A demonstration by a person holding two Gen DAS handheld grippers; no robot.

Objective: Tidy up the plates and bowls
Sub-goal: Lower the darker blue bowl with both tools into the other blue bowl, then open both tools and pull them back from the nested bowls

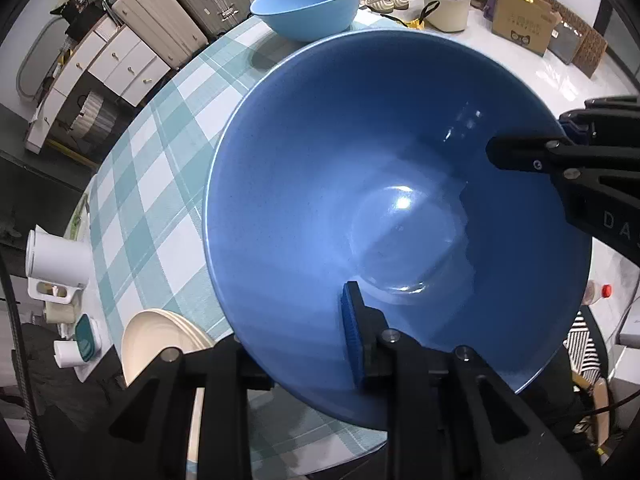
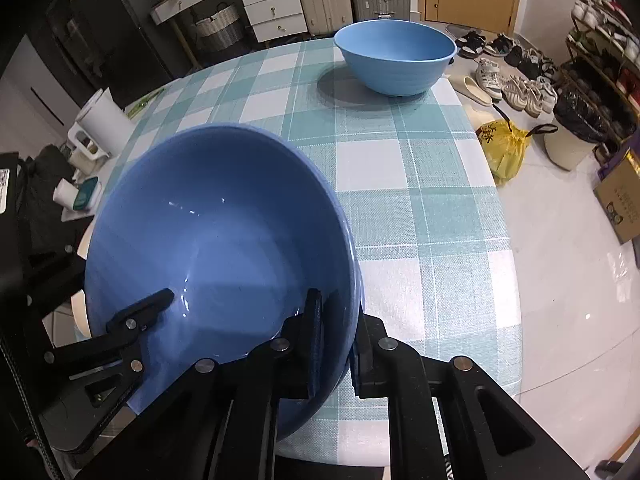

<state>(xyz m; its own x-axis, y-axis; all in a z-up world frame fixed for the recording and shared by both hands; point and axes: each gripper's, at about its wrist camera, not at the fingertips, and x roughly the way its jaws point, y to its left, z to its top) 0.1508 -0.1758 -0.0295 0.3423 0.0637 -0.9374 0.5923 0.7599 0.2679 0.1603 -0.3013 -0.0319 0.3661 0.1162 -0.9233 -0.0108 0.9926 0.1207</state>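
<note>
Right wrist view: your right tool (image 2: 334, 344) and left tool (image 1: 296, 356) both pinch the big blue bowl's (image 2: 216, 232) rim above the counter (image 2: 400, 184). Nothing inside. The light blue bowl (image 2: 394, 58) sits far back.

a checked tablecloth (image 2: 420, 184), suitcases (image 1: 168, 20), a yellow bag (image 2: 506, 148), shoes (image 2: 516, 88) on the floor.
</note>
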